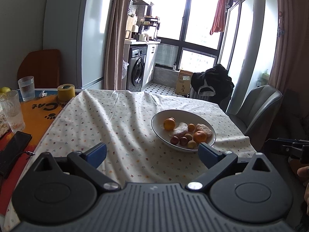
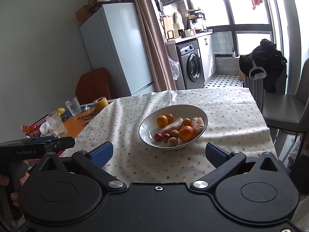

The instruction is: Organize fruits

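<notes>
**Q:** State the position of both tongs and any legible markings.

**A:** My left tongs (image 1: pixel 152 153) stand spread apart, holding nothing, above the flower-print cloth on the tabletop (image 1: pixel 119 119). My right tongs (image 2: pixel 159 155) are likewise spread apart and empty. In the right wrist view, the body of the left unit reads "GenRobot.AI". The orange mat (image 1: pixel 41 110) reads "Cat", upside down from my side, beside a black paw print.

**Q:** Where is the fruit, and how is it oriented?

**A:** All of it lies in the white shallow bowl with a dark rim (image 2: pixel 146 124), just ahead of the right tongs. It holds round oranges (image 2: pixel 185 133), two dark red round fruits (image 2: pixel 158 136), small tan round fruits (image 2: pixel 172 141) and two plastic-wrapped pinkish pieces. The longer wrapped piece (image 2: pixel 173 126) has its long axis running from near-left to far-right.
</notes>
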Demonstrator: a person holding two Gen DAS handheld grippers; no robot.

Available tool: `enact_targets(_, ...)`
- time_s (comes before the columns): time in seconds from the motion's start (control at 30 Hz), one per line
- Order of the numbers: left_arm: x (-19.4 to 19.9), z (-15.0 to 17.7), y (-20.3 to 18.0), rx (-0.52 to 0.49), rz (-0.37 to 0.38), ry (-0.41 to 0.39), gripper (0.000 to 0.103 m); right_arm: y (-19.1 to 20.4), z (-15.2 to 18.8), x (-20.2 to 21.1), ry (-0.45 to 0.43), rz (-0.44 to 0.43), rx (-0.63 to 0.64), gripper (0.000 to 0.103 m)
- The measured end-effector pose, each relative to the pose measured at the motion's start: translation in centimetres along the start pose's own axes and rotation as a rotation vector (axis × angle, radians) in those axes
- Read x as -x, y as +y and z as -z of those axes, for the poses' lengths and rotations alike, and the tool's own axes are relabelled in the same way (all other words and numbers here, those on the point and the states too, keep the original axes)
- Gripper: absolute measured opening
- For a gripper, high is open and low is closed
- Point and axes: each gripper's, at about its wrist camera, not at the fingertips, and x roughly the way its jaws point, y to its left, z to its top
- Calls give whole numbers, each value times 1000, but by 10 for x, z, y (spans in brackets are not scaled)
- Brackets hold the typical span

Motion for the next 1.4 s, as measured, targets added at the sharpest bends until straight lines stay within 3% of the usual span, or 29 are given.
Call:
enact_targets(0.47, 25, 4, -11, -61, -14, -19, 100, 13, 7, 19, 2, -37, 52, 103)
enact_targets(1.4, 27, 7, -12, -72, -6, -12, 100, 20, 9, 21, 9, -31, 67, 103)
